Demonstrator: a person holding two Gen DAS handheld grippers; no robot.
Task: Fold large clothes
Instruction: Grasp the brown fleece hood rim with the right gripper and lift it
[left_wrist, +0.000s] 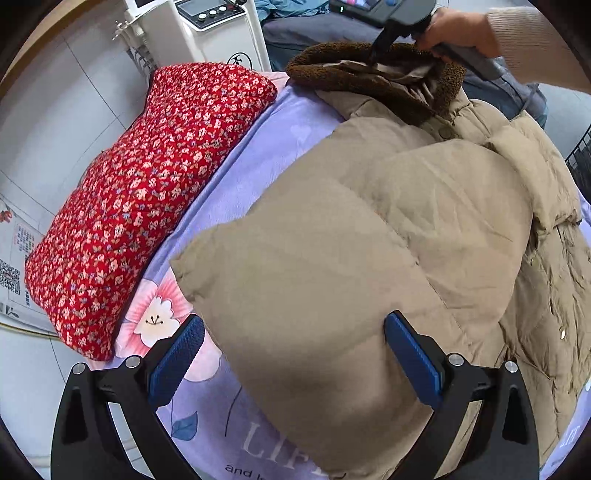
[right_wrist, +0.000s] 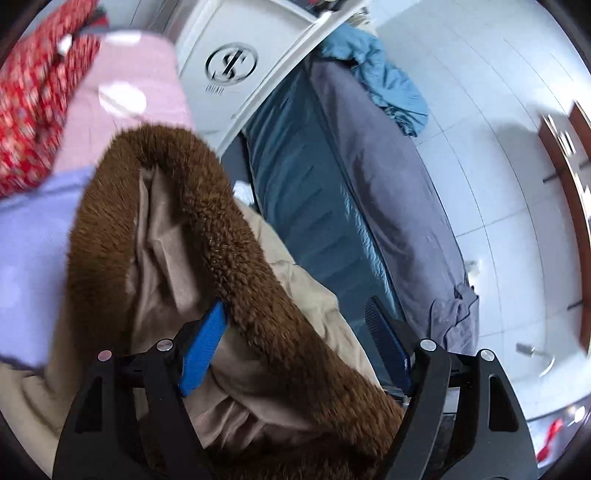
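A tan puffer coat (left_wrist: 406, 229) with a brown fleece collar (left_wrist: 369, 74) lies spread on a purple flowered sheet (left_wrist: 258, 155). My left gripper (left_wrist: 295, 358) is open low over the coat's near folded edge. The padded fabric sits between its blue pads, and the left pad (left_wrist: 177, 354) stands clear of it over the sheet. At the far end, a hand holds my right gripper (left_wrist: 378, 55) down at the collar. In the right wrist view that gripper (right_wrist: 295, 343) is open astride the brown collar (right_wrist: 221, 229). Its left pad (right_wrist: 203, 347) lies against the lining; the right pad is off the cloth.
A red flowered quilt (left_wrist: 147, 184) lies along the left of the sheet. A white machine (left_wrist: 207, 29) stands behind it. Beyond the collar is a second bed with teal and grey bedding (right_wrist: 332, 203), then white floor tiles (right_wrist: 498, 166).
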